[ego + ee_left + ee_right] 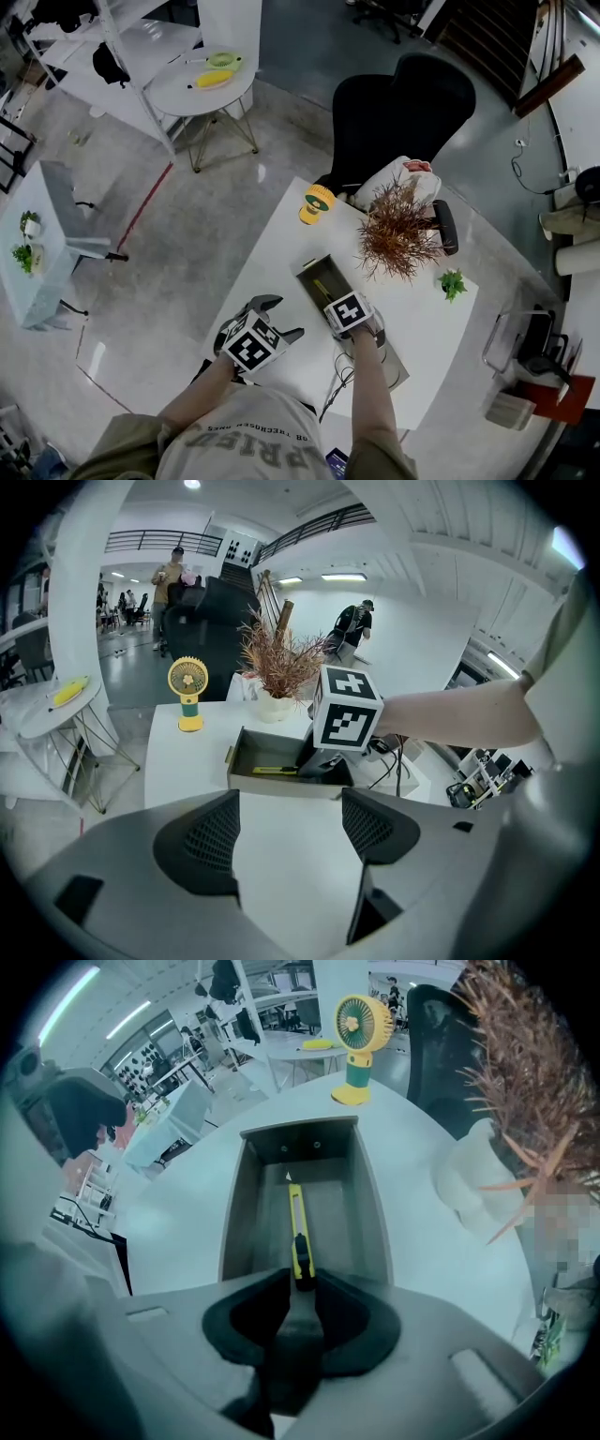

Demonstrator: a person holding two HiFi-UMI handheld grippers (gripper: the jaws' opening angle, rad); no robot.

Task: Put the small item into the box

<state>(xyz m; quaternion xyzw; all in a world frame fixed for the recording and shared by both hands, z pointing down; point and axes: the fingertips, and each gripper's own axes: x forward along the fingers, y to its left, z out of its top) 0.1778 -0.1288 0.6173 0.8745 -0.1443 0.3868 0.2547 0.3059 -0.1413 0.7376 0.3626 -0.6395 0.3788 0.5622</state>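
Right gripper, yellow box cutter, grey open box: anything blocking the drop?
Nothing visible. The yellow box cutter already lies along the grey open box's floor, its near end between the right gripper's jaws; the box holds nothing else.

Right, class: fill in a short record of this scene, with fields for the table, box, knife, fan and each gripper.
table: white, carries the rest
box: grey, open-topped, on the table
knife: yellow, lying lengthwise inside the box
fan: yellow, standing beyond the box
right gripper: over the box, jaws narrowly apart at the knife's near end; grip unclear
left gripper: jaws apart, empty, over bare table
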